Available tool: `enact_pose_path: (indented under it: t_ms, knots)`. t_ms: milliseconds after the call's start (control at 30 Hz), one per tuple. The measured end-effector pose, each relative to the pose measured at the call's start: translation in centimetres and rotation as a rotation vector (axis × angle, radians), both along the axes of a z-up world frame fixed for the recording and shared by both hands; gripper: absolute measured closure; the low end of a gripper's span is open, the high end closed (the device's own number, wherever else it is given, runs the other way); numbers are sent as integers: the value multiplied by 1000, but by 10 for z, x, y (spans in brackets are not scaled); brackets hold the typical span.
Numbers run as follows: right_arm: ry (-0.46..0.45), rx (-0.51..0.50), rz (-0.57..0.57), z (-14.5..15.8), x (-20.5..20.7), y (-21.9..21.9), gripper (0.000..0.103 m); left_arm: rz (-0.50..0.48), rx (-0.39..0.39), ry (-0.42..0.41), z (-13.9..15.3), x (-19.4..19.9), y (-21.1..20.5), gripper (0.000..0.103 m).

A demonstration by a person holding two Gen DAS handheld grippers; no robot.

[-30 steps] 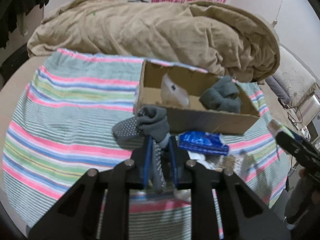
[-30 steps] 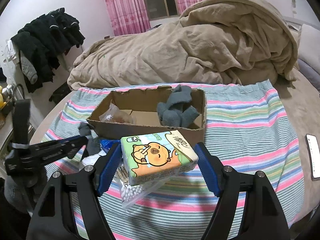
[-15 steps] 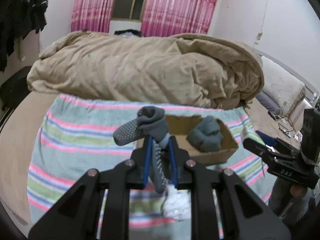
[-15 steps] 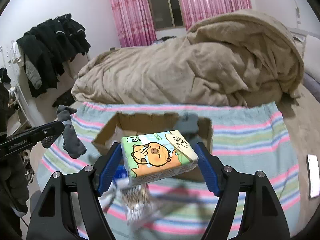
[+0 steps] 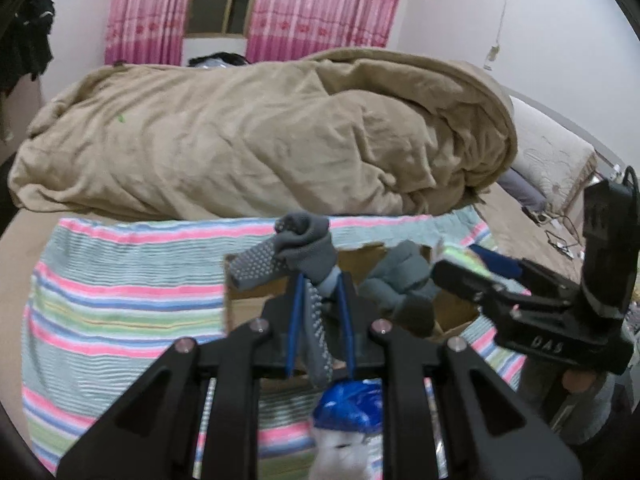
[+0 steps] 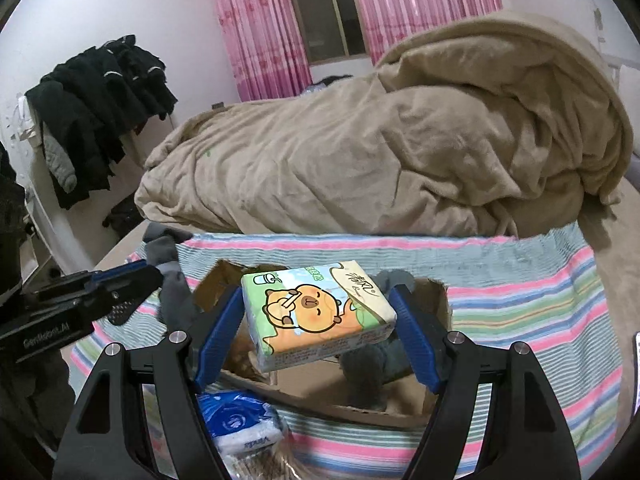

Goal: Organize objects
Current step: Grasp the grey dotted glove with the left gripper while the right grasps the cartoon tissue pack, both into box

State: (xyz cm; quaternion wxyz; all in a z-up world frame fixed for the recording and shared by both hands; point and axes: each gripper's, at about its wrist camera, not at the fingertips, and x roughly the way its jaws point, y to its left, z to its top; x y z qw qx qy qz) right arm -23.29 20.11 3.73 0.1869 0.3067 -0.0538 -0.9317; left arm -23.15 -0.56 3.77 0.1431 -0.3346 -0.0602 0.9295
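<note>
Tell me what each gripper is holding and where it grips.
Left gripper pinches a grey sock mid-length. Right gripper clamps a tissue pack by its short ends.

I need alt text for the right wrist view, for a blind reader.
The right gripper holds a green tissue pack with a cartoon capybara above an open brown cardboard box on a striped cloth. The left gripper holds a grey sock.

sock (image 5: 304, 248): dark grey, pale grip dots
tissue pack (image 6: 316, 314): green, orange cartoon animal
box (image 6: 436, 304): brown cardboard
cloth (image 5: 120, 300): pink/green/blue stripes
blanket (image 5: 256, 140): tan
curtains (image 6: 256, 28): pink
</note>
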Motion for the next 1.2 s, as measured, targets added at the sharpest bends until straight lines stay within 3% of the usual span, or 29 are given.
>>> enact_pose_path:
  t_ms: [200,367,667,767,833,900,967,1200]
  knots:
    - [-41,-15,-19,-20,-3,12,25,-82,-1,-60,-23,-25,27,85]
    - [-52,-15,-21,-27,-6,16,25,-79,-83,-79,-40,-38,45,81]
    - [-66,-17,22,-35,-12,-2,25,25,-92,-20,-10,-10,7,68]
    - [-94,-8,-12,-41,-14,-7,24,60,-97,-11,-3,4,-5,62]
    - [-105,-7,-34,-43,-14,-8,22,87,-105,-1,2,16,-12,55]
    - [-107,-6,-51,-41,-12,-7,13,92,-96,7,7,27,-16,39]
    - [-104,-14,-62,-36,-7,-4,10,97,-82,15,11,37,-18,32]
    - [-87,7,-72,-12,21,1,10,110,-62,-4,16,66,-16,29]
